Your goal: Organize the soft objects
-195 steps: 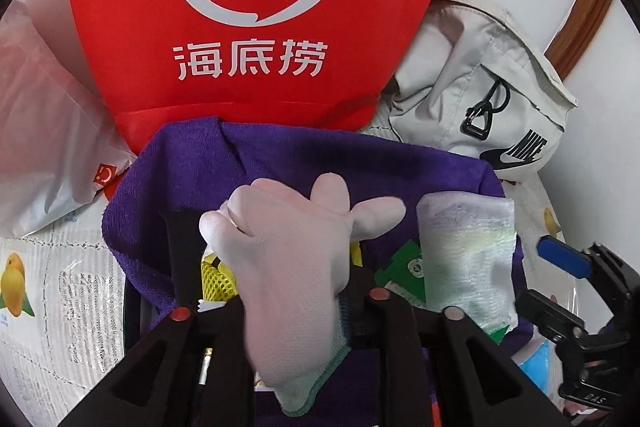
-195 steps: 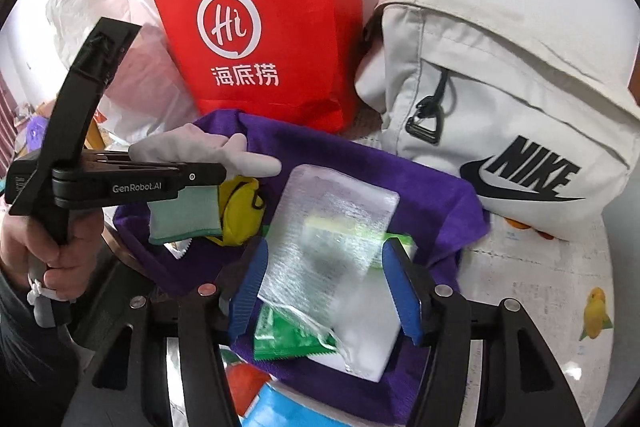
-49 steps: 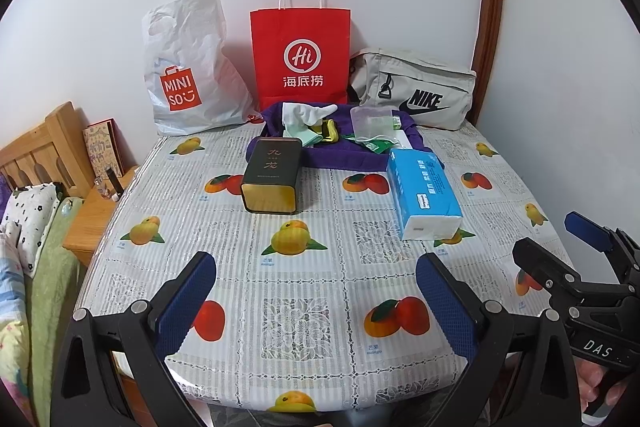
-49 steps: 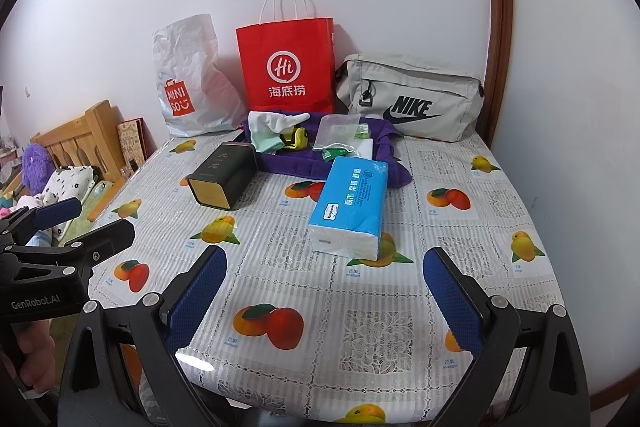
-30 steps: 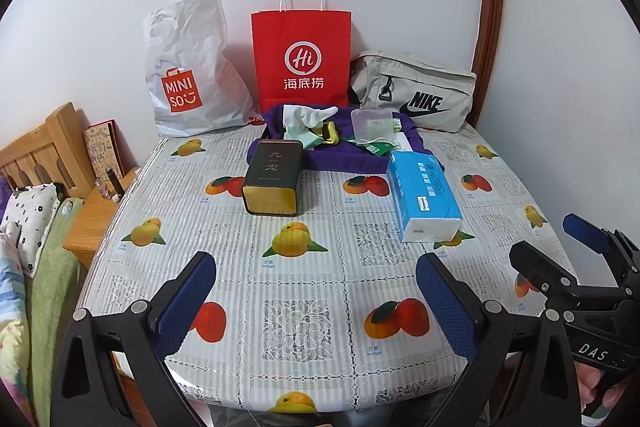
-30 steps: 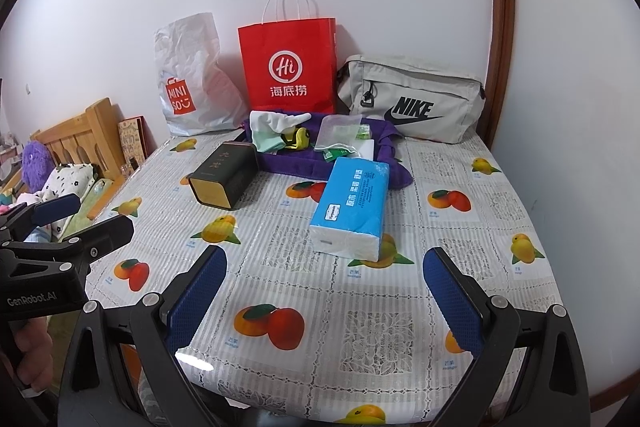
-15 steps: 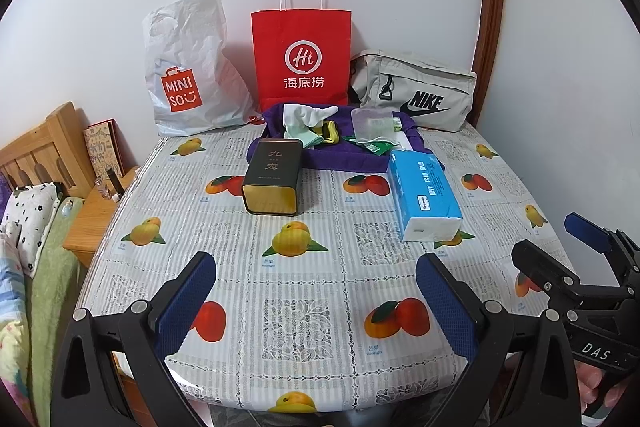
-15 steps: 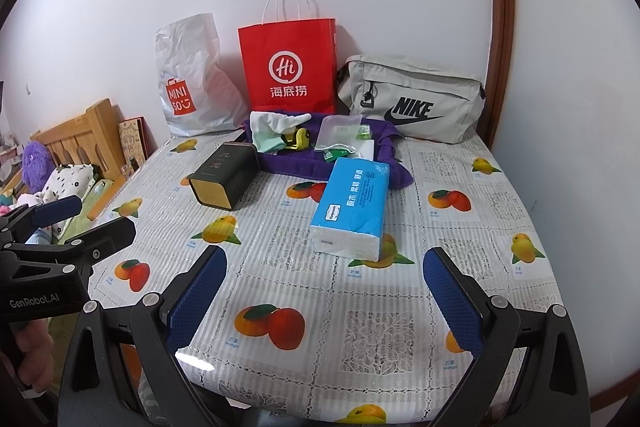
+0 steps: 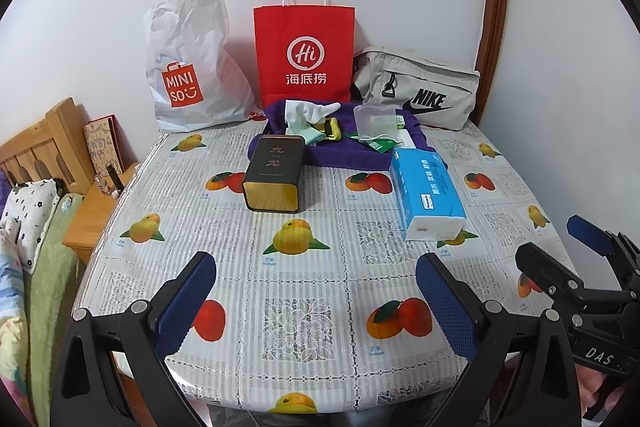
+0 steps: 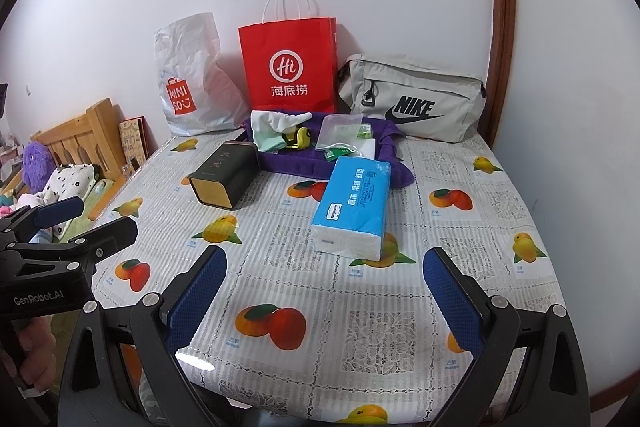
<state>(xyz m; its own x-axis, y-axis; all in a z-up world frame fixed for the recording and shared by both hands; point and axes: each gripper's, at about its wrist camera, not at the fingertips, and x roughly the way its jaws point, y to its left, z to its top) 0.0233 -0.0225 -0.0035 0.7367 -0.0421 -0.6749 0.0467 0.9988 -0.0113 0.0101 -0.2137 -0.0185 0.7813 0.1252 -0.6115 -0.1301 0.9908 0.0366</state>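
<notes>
Left wrist view. The jaws of the left gripper point(image 9: 316, 301) stand wide apart and hold nothing; they hang over the near edge of the desk point(image 9: 304, 267), well apart from every item, a stand-off that takes in the whole work area. The right gripper point(image 9: 576, 255) shows at the right edge with its jaws parted and empty. The soft objects lie at the far side: a white glove point(image 9: 310, 111) and a clear pouch point(image 9: 374, 123) rest on a purple cloth point(image 9: 340, 155), which gathers them in one place. A dark tin point(image 9: 274, 173) lies on its side just in front of the cloth. A blue tissue pack point(image 9: 426, 197) lies to the right, its far end overlapping the cloth's near edge. Against the wall stand a white bag point(image 9: 192, 67) printed "MINISO", a red paper bag point(image 9: 305, 53) printed "Hi" over "海底捞", and a grey pouch bag point(image 9: 420, 93) marked "NIKE". The right gripper body reads "DAS".

Right wrist view. The jaws of the right gripper point(image 10: 324, 297) are likewise wide apart and empty, above the near desk edge. The left gripper point(image 10: 80, 217), at the left, reads "GenRobot.AI". The glove point(image 10: 282, 121) and pouch point(image 10: 340, 131) sit on the cloth point(image 10: 304, 163), far centre. Judgement: sorting appears largely complete; the tissue pack point(image 10: 354, 205) is the likely remaining soft item.
</notes>
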